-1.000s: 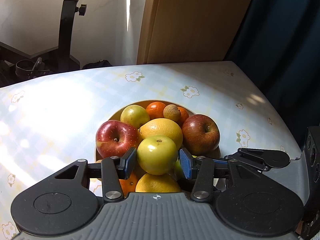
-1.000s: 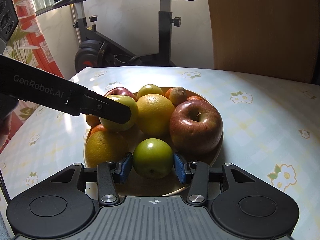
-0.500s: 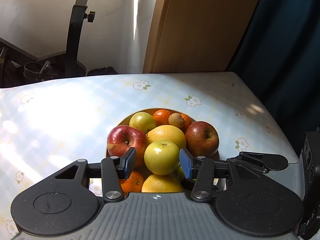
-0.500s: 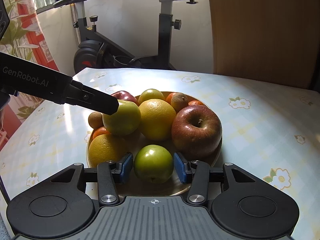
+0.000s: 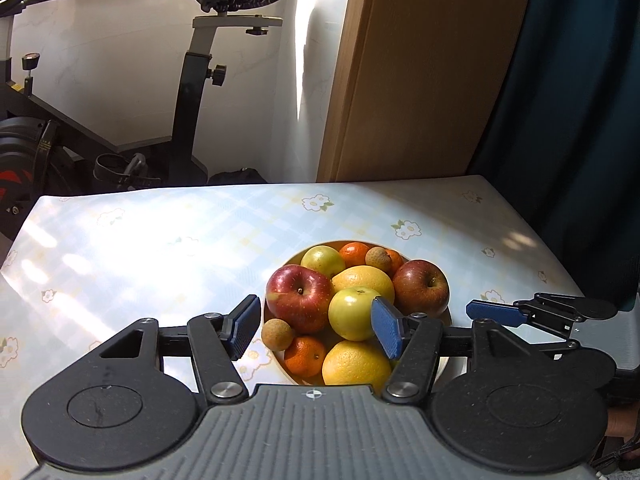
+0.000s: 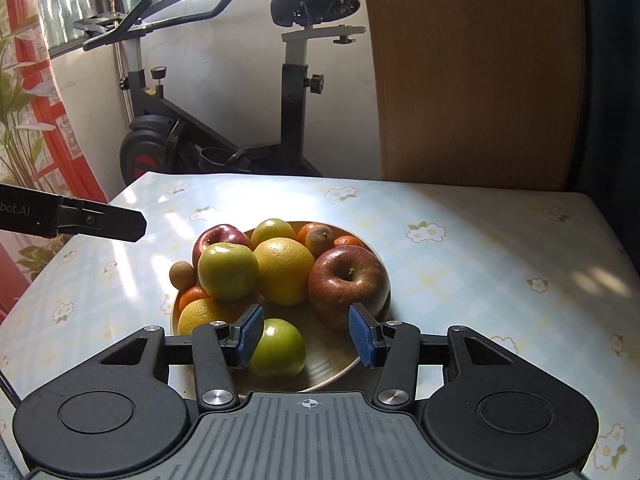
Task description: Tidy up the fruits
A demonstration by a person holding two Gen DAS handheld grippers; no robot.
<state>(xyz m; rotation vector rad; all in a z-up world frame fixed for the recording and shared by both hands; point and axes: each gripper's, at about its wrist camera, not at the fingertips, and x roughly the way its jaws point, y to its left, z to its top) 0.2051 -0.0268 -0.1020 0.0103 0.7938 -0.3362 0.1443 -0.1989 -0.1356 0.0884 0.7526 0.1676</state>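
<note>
With both the left hand-held gripper [image 5: 314, 330] and right hand-held gripper [image 6: 306, 334] spread and empty after just widening, the yellow-green apple [image 5: 354, 312] perched atop the crowded plate [image 6: 340, 364] could roll onto the surface [image 6: 460, 280].

Place: a room in a home.
Furniture: table [image 6: 460, 216] under a flower-print checked cloth, wooden panel [image 6: 472, 76] behind it.
Exercise gear: stationary bike [image 6: 224, 120] by the wall.
Window side: red-patterned curtain [image 6: 60, 128].
Table: plate [image 6: 340, 364] of fruit.
</note>
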